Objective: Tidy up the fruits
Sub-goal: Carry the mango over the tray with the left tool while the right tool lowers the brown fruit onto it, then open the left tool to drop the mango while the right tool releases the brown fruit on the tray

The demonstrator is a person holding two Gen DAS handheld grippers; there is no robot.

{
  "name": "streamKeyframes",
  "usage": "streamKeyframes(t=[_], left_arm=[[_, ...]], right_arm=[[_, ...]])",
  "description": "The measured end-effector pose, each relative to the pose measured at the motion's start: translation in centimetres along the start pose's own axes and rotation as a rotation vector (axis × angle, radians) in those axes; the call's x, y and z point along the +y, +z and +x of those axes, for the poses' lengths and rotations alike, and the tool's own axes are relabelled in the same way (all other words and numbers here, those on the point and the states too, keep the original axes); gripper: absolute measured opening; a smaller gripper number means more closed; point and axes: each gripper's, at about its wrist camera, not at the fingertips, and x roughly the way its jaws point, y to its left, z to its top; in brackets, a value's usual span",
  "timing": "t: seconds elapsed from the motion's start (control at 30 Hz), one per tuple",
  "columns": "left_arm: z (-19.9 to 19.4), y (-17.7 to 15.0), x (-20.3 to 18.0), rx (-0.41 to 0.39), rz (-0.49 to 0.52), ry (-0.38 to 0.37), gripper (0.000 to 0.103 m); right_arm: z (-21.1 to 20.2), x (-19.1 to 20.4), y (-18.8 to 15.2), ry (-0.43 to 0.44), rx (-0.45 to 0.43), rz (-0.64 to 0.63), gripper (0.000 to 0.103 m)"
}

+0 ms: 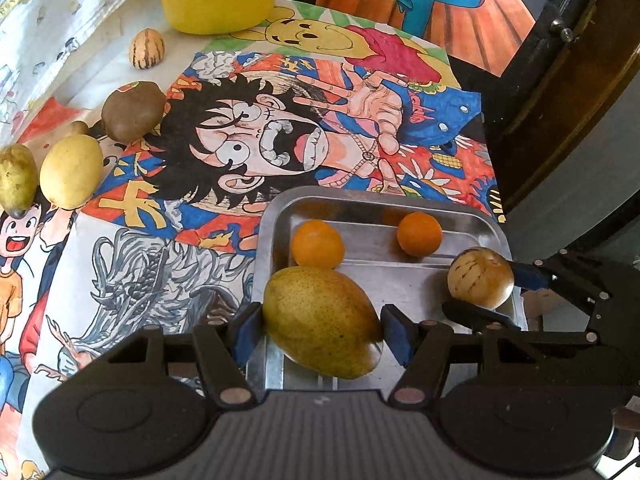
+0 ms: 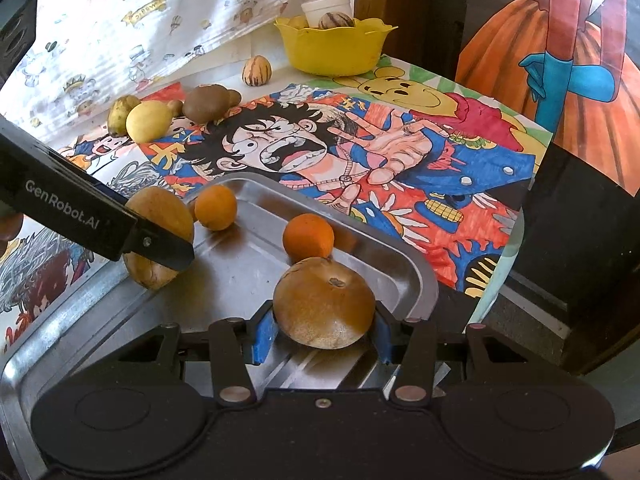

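My left gripper (image 1: 320,330) is shut on a yellow-green mango (image 1: 322,322) over the near left part of the steel tray (image 1: 492,224). My right gripper (image 2: 322,326) is shut on a round tan striped melon (image 2: 324,302) over the tray's (image 2: 416,276) right side; it also shows in the left wrist view (image 1: 480,278). Two oranges (image 1: 318,244) (image 1: 419,234) lie in the tray. The left gripper and its mango (image 2: 160,236) show at the left of the right wrist view.
A yellow bowl (image 1: 218,0) holding fruit stands at the table's far edge. A striped melon (image 1: 147,48), a brown fruit (image 1: 134,111) and two yellow fruits (image 1: 72,172) (image 1: 17,178) lie on the cartoon-print cloth (image 1: 248,132) at left. A dark wooden frame (image 1: 560,92) stands right.
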Motion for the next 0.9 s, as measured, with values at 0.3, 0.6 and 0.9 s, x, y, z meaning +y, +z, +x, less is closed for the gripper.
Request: streamKeyframes(t=[0.3, 0.6, 0.9], left_arm=[[0.1, 0.1, -0.1, 0.01, 0.002, 0.006, 0.068], [-0.5, -0.1, 0.0, 0.002, -0.009, -0.002, 0.073], [-2.3, -1.2, 0.7, -0.016, -0.032, 0.014, 0.083]], right_arm=[[-0.3, 0.2, -0.3, 0.0, 0.011, 0.011, 0.054], [-1.1, 0.8, -0.6, 0.003, 0.015, 0.023, 0.06], [-3.1, 1.9, -1.1, 0.005, 0.017, 0.056, 0.074]])
